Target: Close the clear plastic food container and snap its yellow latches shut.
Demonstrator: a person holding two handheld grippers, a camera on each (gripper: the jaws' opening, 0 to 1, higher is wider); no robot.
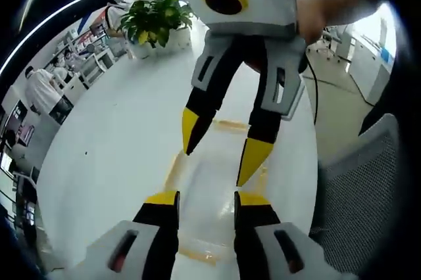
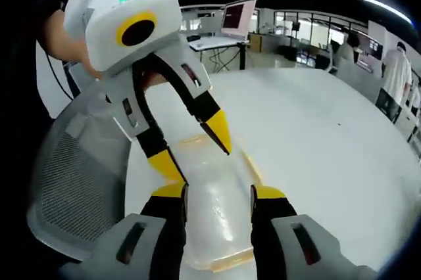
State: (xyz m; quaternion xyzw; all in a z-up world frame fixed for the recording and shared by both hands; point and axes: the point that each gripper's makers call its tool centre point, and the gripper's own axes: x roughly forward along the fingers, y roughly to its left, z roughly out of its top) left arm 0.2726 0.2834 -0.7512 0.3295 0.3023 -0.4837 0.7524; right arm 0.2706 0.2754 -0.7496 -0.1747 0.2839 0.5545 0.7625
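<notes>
Left gripper view, from the left edge across: people in white stand at workstations far off, then a wide white table runs under everything, with a potted plant at its far edge. Mid-frame, the clear plastic food container lies flat on the table with its lid down, a yellow latch showing along its left side and a pale yellow strip at the far and near ends. The left gripper rises from the bottom with its jaws apart, straddling the container's near portion; whether the tips press the sides I cannot tell. The right gripper comes down from the top, held by a hand, jaws spread wide, yellow tips hanging over the container's far half with nothing between them. Further right, a grey mesh chair back. Right gripper view, same order: the mesh chair back at far left, then the left gripper entering from upper left, jaws parted, one tip low beside the container's left edge and the other above its far end. The container sits lengthwise between the right gripper's own jaws, which stand open on either side of it, contact unclear. Right of that, bare white table; beyond it a laptop on a desk, and people standing at the far right.
</notes>
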